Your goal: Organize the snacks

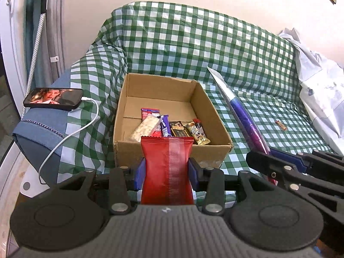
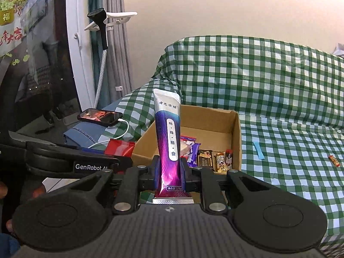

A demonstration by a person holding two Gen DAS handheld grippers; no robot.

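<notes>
An open cardboard box (image 1: 210,105) (image 2: 235,133) sits on a sofa with a green checked cover and holds several wrapped snacks (image 1: 178,129) (image 2: 206,160). My left gripper (image 1: 166,172) is shut on a red snack packet (image 1: 167,167), just in front of the box's near wall; the packet also shows in the right wrist view (image 2: 120,147). My right gripper (image 2: 169,176) is shut on a tall purple and white sachet (image 2: 168,137), held upright right of the box, and the sachet also shows in the left wrist view (image 1: 243,114).
A small orange candy (image 1: 281,125) (image 2: 334,160) and a blue strip (image 2: 258,150) lie on the sofa seat right of the box. A phone (image 1: 52,99) (image 2: 100,117) with a white cable rests on the left armrest. A white plastic bag (image 1: 322,99) is at the far right.
</notes>
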